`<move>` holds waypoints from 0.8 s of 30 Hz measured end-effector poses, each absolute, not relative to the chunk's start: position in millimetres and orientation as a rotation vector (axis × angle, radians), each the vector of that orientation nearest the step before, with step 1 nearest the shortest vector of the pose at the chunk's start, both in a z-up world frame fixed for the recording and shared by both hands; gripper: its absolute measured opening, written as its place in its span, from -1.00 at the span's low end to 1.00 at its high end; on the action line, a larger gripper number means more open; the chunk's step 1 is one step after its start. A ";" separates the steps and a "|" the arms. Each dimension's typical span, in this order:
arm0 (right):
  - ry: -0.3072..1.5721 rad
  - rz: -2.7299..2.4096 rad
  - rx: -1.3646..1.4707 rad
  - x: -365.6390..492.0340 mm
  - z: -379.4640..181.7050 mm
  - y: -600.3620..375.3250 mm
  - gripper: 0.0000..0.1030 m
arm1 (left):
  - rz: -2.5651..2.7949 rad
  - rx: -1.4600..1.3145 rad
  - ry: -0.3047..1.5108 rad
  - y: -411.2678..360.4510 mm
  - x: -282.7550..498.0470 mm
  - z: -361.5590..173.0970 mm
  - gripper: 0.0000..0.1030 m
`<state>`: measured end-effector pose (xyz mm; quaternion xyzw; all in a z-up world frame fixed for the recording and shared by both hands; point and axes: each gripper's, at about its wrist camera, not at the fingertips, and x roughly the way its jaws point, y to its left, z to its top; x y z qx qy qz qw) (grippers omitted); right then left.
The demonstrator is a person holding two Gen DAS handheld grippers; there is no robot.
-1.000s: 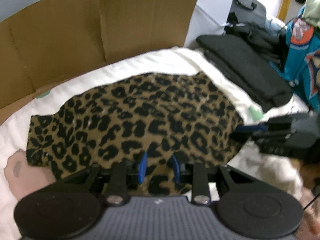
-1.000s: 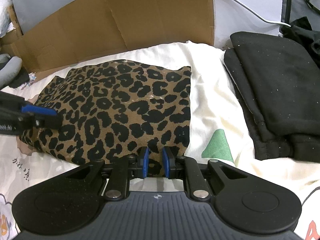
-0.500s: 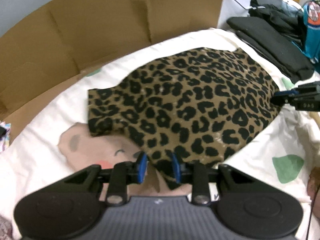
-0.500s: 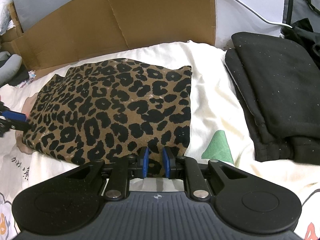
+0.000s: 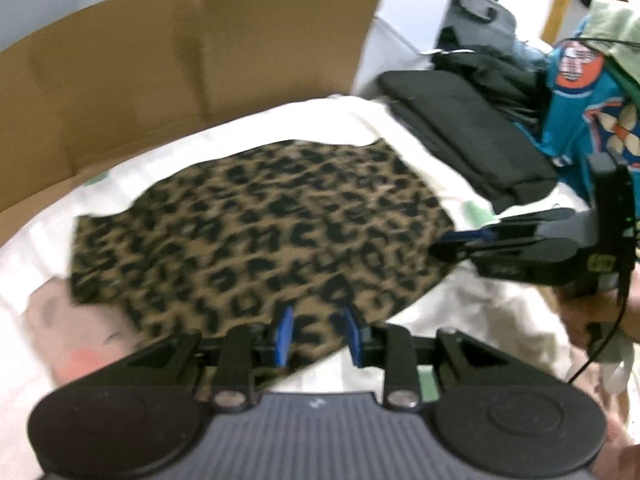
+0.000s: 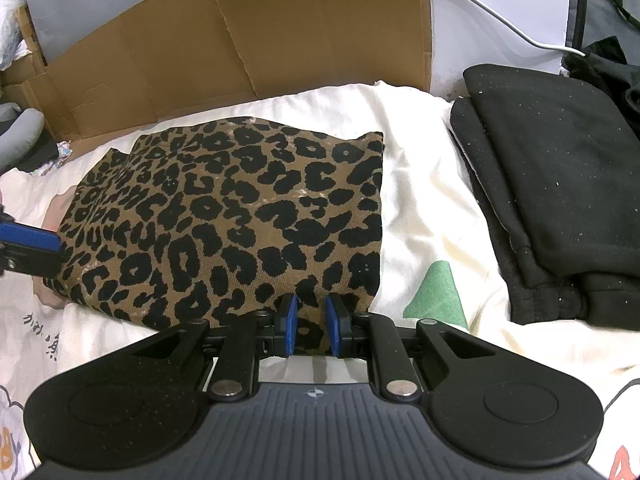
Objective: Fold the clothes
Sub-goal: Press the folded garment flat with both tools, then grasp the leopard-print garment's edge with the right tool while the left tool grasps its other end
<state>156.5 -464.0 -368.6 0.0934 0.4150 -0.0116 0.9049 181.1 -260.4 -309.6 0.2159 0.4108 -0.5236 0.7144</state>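
In the right wrist view the left gripper (image 6: pixel 32 246) pokes in at the left edge of the frame, its blue pad touching the left edge of the cloth (image 6: pixel 240 208). In its own blurred view its jaws have just been closing with the near edge of the cloth between the pads, but whether they press on it I cannot tell. The cloth fills the middle of both views. It is a tan knit covered with black leopard spots, folded into a thick, rough rectangle with a straight right edge and a stepped far left corner, and a few pale flecks sit near its centre. It lies flat on a white sheet (image 6: pixel 420 200) printed with pink and green shapes, and cardboard (image 6: pixel 240 40) stands behind it across the upper frame. At bottom centre the right gripper (image 6: pixel 311 324) is clamped on the cloth's near right corner, where the fabric sits puckered between the narrowly set blue pads. At the right of the frame, well apart from the cloth, lies a stack of black clothes (image 6: pixel 560 180).
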 end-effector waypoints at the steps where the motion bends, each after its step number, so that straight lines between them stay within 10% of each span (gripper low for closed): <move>1: 0.857 -0.022 0.193 156.3 -368.7 -464.3 -0.58 | -1.169 0.471 0.910 -265.3 176.7 -311.6 -0.49; 24: 0.857 -0.020 0.211 156.7 -370.6 -466.5 -0.58 | -1.066 0.449 0.943 -282.7 158.6 -354.8 -0.79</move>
